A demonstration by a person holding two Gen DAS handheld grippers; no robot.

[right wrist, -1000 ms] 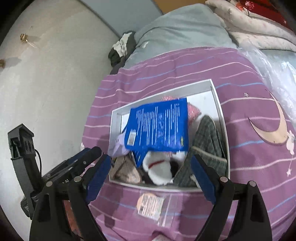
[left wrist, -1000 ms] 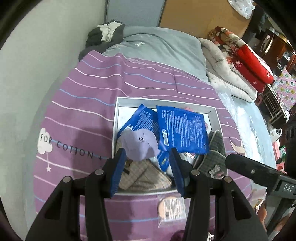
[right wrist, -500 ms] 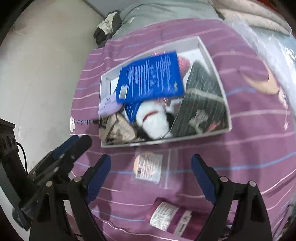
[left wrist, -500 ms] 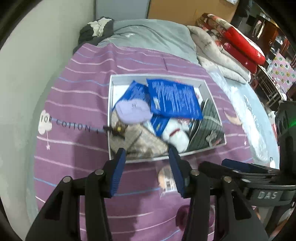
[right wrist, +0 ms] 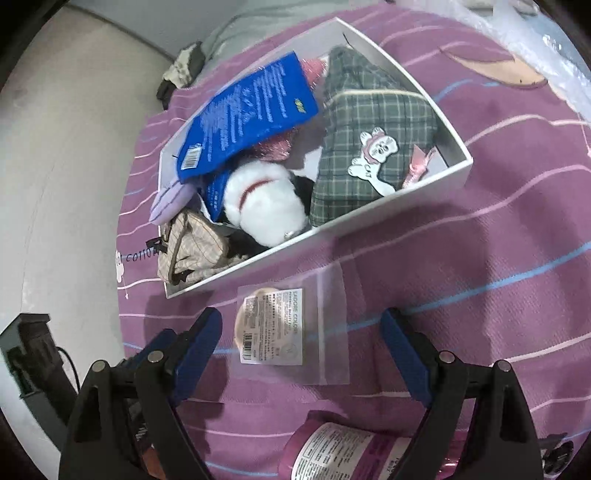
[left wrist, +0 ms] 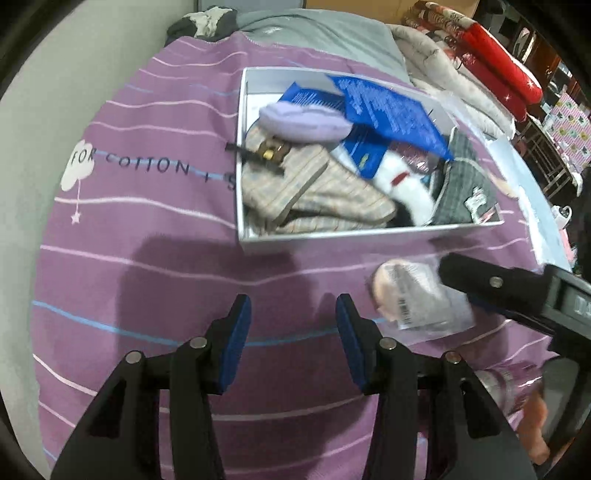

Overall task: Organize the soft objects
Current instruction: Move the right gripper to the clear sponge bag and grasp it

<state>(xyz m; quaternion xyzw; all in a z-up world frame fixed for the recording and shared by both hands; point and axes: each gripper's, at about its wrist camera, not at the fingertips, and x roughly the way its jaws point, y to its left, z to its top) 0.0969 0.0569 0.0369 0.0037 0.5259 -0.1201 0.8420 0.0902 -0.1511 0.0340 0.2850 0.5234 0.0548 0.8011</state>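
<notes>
A white box (left wrist: 332, 237) (right wrist: 436, 184) on the purple striped bedspread holds soft items: a blue packet (right wrist: 247, 114), a lilac pad (left wrist: 303, 120), a beige plaid pouch (left wrist: 314, 192), a white plush (right wrist: 266, 199) and a green plaid pouch (right wrist: 369, 147). A clear bag with a powder puff (right wrist: 273, 326) (left wrist: 410, 295) lies on the bedspread in front of the box. My right gripper (right wrist: 301, 350) is open, its jaws either side of the bag. My left gripper (left wrist: 293, 332) is open and empty, left of the bag.
A pink labelled packet (right wrist: 340, 454) lies at the near edge below my right gripper. Grey bedding (left wrist: 314, 29) and folded red and beige quilts (left wrist: 480, 55) lie beyond the box. A pale wall (right wrist: 55, 147) borders the bed on the left.
Both grippers have drawn back from the box toward the near side and lowered. The powder puff bag now lies between the right gripper's jaws. Both stay open.
</notes>
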